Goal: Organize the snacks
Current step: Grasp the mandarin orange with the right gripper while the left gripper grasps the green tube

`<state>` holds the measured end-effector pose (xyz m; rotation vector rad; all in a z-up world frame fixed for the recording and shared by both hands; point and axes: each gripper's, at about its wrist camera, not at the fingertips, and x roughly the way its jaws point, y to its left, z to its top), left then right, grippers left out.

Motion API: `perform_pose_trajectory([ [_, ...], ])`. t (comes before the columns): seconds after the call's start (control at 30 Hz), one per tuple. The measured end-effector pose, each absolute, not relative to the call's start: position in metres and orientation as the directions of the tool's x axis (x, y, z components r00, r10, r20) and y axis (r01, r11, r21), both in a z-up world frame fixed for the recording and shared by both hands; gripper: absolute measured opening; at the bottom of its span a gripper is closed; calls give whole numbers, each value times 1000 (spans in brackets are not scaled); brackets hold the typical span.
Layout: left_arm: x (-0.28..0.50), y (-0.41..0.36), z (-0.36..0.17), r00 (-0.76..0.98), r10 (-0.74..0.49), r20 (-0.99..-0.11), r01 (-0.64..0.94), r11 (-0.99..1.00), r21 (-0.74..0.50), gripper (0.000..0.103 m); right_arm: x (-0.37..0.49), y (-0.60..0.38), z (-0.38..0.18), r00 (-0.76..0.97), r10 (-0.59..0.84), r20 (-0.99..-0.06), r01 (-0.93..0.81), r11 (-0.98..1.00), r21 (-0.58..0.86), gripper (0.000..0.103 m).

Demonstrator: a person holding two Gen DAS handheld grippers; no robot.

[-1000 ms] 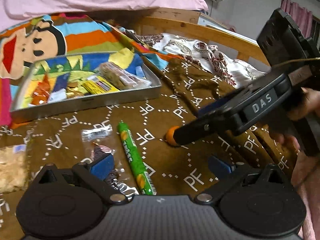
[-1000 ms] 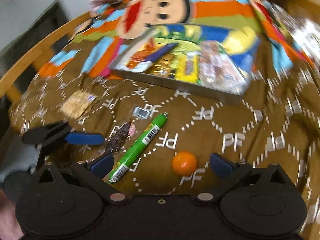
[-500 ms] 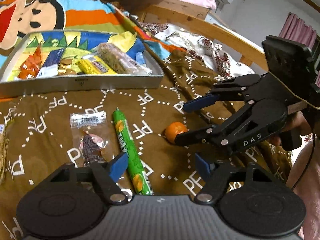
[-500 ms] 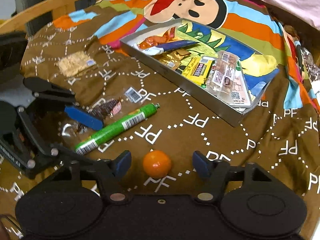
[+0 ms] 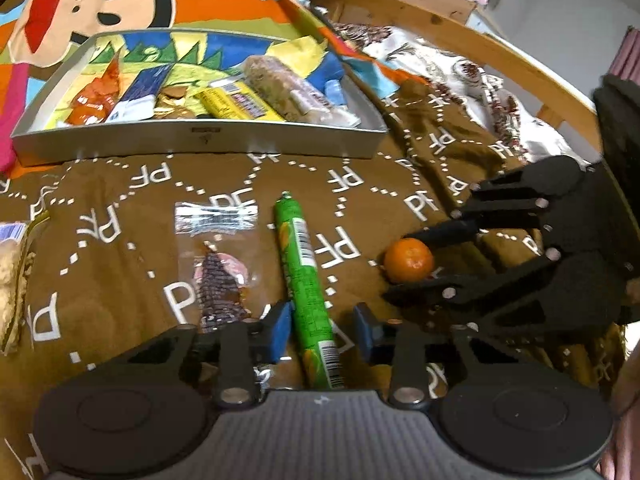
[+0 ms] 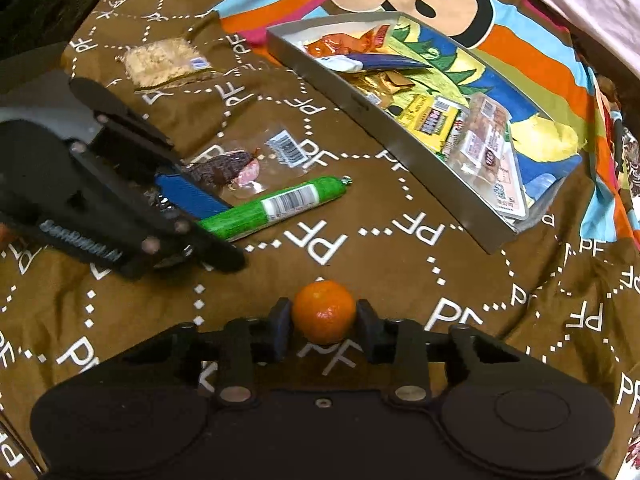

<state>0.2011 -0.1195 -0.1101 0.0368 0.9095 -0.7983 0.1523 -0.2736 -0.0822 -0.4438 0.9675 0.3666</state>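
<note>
A small orange (image 6: 324, 311) lies on the brown blanket, and my right gripper (image 6: 323, 328) is shut on it, pads touching both sides; the orange also shows in the left wrist view (image 5: 409, 261). A green stick snack (image 5: 308, 300) lies between the fingers of my left gripper (image 5: 323, 330), which is partly closed around its near end with small gaps on each side. It also shows in the right wrist view (image 6: 272, 208). A silver tray (image 5: 200, 140) holding several snacks sits farther back.
A clear packet with a dark snack (image 5: 218, 276) lies left of the green stick. A cracker packet (image 6: 164, 65) lies farther left on the blanket. A wooden bed rail (image 5: 480, 48) runs behind the tray.
Both grippers have moved forward and narrowed. The right one has closed on the orange. The left one has come around the green stick's near end.
</note>
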Motion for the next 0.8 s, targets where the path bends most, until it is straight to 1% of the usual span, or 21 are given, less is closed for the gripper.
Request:
perform_pose_trajectory([
  [0.03,203,-118,-110,354,-599,-719,621,725,-299,24,152,-271,-83,523,92,-848,-482,852,-205,36],
  [0.13,208,-113,-111,343,-605,-718,581,737,-344,22,150,-264,-83,539,69,-840,-461,858,-225,36],
  [0.3,197,-117,-104,395,-568,-722,590,759,-274,21,141,-254,-79,586,34,-809,-436,855,-280,35],
  [0.4,194,-112,-97,418,-573,-705,569,770,-289,20,134,-255,-69,637,26,-771,-403,863,-304,35],
  [0.63,188,-97,-75,470,-617,-631,541,767,-347,19,123,-256,-47,745,-4,-667,-306,887,-347,35],
  [0.8,183,-92,-69,494,-615,-614,527,774,-351,19,119,-255,-38,790,-24,-612,-255,896,-364,35],
])
